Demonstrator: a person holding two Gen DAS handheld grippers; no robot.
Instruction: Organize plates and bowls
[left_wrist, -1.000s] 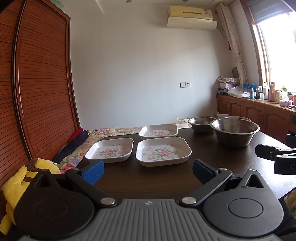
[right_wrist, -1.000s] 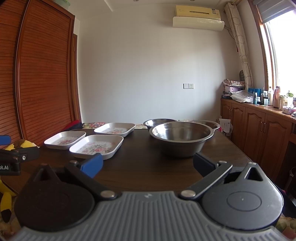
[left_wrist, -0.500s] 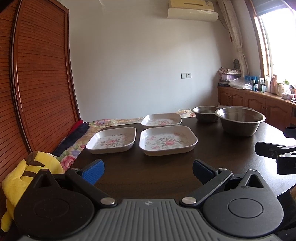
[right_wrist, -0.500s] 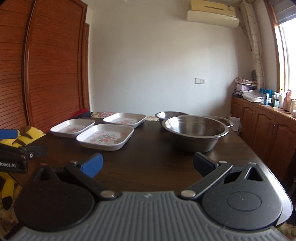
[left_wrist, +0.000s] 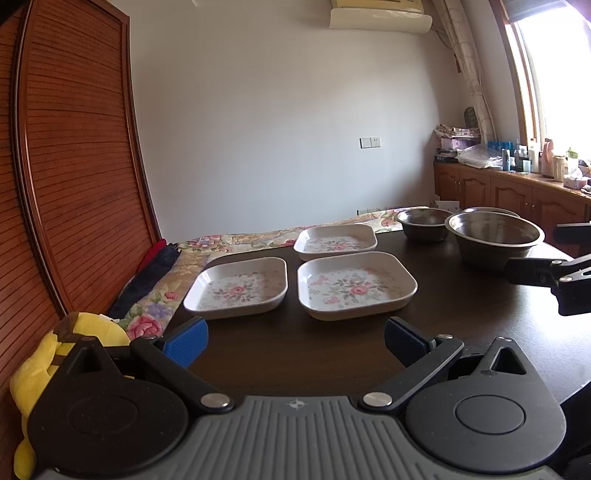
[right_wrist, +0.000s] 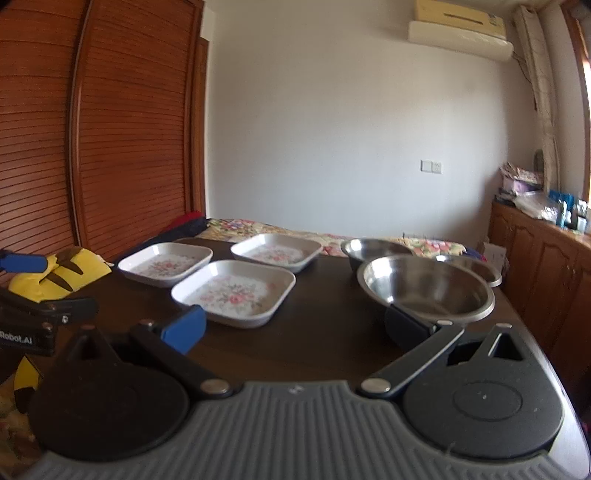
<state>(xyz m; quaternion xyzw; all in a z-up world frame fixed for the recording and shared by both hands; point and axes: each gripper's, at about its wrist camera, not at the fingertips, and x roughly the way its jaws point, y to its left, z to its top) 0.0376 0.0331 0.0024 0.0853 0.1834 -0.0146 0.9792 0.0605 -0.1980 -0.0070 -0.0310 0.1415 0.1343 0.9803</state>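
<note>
Both hand-held grippers (left_wrist: 295, 341) (right_wrist: 293, 326) spread empty, third bowl (right_wrist: 471, 267) clearer in right view

Both tongs are hovering low over the near edge of the surface, jaws spread wide and gripping nothing: the left tongs (left_wrist: 295, 341) are pointing ahead, while the right tongs (right_wrist: 295, 330) are reaching alongside at the right edge.

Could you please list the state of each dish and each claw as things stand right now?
Left claw: open, empty.
Right claw: open, empty.
Nearest floral plate: upright, empty, unstacked.
Left floral plate: upright, empty, unstacked.
Far floral plate: upright, empty, unstacked.
Large steel bowl: upright, empty.
Small steel bowl: upright, empty.
</note>
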